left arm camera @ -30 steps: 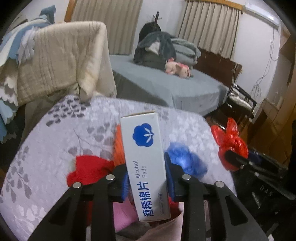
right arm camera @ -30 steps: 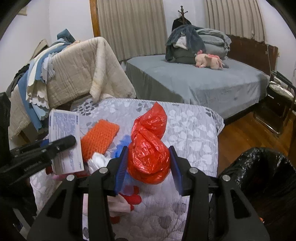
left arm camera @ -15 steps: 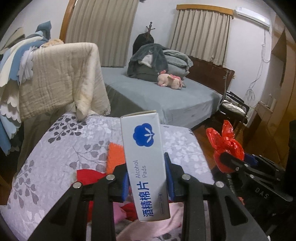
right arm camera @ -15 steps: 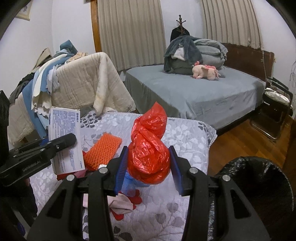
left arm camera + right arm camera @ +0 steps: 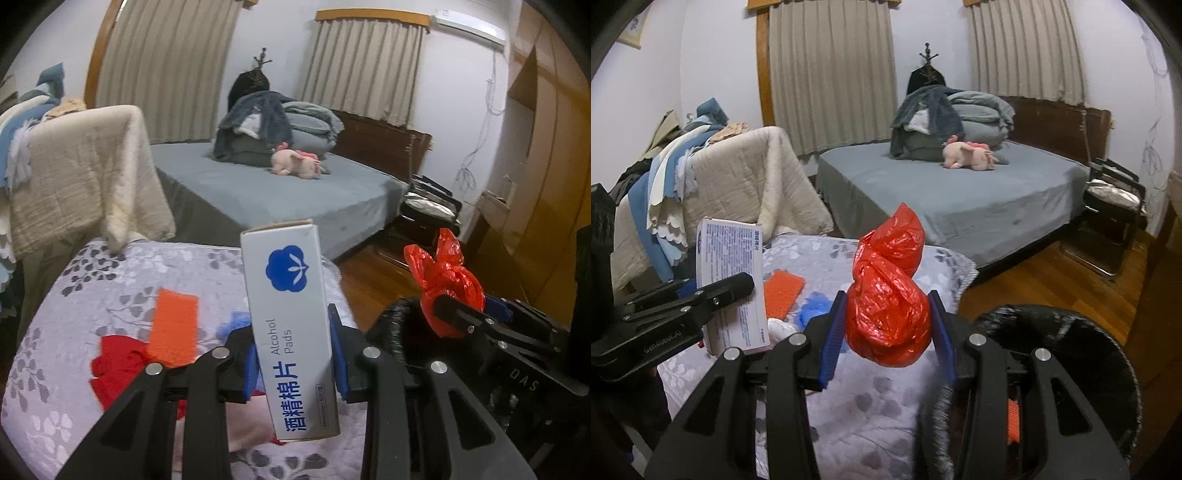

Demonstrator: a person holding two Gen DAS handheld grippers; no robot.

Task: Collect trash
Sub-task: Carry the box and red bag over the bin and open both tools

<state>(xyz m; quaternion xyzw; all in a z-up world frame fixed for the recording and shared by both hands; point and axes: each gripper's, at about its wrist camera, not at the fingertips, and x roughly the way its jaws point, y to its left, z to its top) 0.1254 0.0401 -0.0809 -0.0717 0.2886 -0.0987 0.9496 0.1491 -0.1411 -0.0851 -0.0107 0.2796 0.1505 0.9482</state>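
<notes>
In the left wrist view, an alcohol pads box [image 5: 291, 332] is pinched upright by the left gripper [image 5: 295, 363] above the floral cover [image 5: 74, 295], while in the right wrist view a red bag [image 5: 890, 306] is squeezed by the right gripper [image 5: 888, 334] beside the black-lined bin [image 5: 1071, 354], seemingly for dropping in.

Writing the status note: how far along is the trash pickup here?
Done: something orange already shows inside the bin. In hand: the left gripper clamps the box; the right gripper clamps the red bag, lifted beside the bin, neither dropped. Left on the quilt: orange pad, blue scrap, red cloth.
</notes>
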